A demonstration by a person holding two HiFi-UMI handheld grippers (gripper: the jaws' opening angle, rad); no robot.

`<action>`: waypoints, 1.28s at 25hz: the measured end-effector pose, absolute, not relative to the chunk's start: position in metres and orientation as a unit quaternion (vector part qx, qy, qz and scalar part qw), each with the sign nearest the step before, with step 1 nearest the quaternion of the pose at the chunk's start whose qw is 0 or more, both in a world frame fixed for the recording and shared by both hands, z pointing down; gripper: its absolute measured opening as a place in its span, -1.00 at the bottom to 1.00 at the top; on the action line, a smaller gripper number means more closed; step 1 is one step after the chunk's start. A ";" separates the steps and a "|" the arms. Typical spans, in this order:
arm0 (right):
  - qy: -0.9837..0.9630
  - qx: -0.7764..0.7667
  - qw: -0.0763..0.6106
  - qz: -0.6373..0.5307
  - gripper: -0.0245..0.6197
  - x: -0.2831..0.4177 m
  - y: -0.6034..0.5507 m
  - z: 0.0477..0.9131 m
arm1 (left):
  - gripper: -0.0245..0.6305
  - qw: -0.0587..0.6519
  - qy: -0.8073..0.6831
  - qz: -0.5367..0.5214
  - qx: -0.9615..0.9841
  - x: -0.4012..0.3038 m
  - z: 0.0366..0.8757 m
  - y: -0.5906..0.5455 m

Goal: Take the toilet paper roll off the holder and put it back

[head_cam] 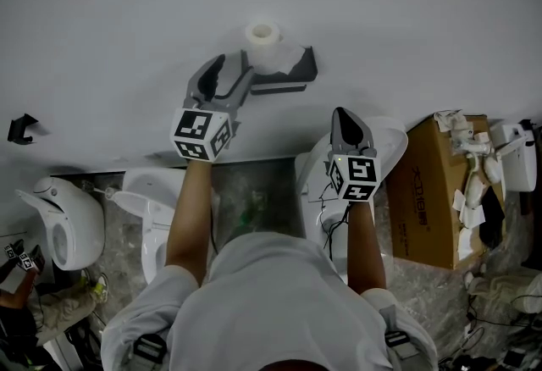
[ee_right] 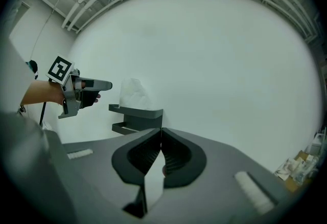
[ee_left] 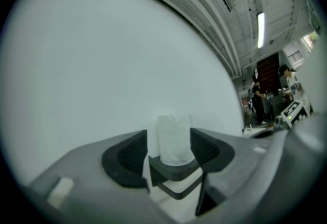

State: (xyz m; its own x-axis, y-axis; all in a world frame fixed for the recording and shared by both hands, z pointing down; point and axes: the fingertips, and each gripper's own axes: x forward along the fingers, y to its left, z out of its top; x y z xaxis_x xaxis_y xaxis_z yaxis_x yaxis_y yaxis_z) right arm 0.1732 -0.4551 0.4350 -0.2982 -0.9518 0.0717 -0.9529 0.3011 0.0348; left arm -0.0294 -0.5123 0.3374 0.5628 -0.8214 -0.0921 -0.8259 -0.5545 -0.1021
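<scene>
A white toilet paper roll (head_cam: 262, 34) stands upright on a dark wall-mounted holder (head_cam: 292, 73). My left gripper (head_cam: 229, 66) reaches up to the holder from the lower left. In the left gripper view the roll (ee_left: 173, 138) shows between its two spread pads above the holder's shelf (ee_left: 171, 169); the right pad is at the roll's side and a thin gap shows at the left pad. My right gripper (head_cam: 345, 117) hangs lower and to the right, away from the wall. Its jaws (ee_right: 161, 131) are shut with nothing in them. That view also shows the roll (ee_right: 134, 96) and the left gripper (ee_right: 84, 90).
Below the wall stand white toilets (head_cam: 72, 221) (head_cam: 385, 141). A cardboard box (head_cam: 432, 191) with white parts on it is at the right. A small dark bracket (head_cam: 21, 128) is fixed to the wall at far left. People (ee_left: 258, 103) stand far off.
</scene>
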 end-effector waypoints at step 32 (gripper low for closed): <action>-0.794 0.606 0.041 -0.013 -0.91 0.116 -0.376 0.412 | -0.93 0.036 0.508 0.014 -0.861 -0.133 0.363 -0.401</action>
State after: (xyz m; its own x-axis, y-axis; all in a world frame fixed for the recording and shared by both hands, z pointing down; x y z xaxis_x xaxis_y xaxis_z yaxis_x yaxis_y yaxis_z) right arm 0.1160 -0.3756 0.4124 -0.2624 -0.9637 0.0497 -0.9616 0.2654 0.0702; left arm -0.1334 -0.4009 0.3633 0.4836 -0.8731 -0.0614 -0.8752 -0.4814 -0.0472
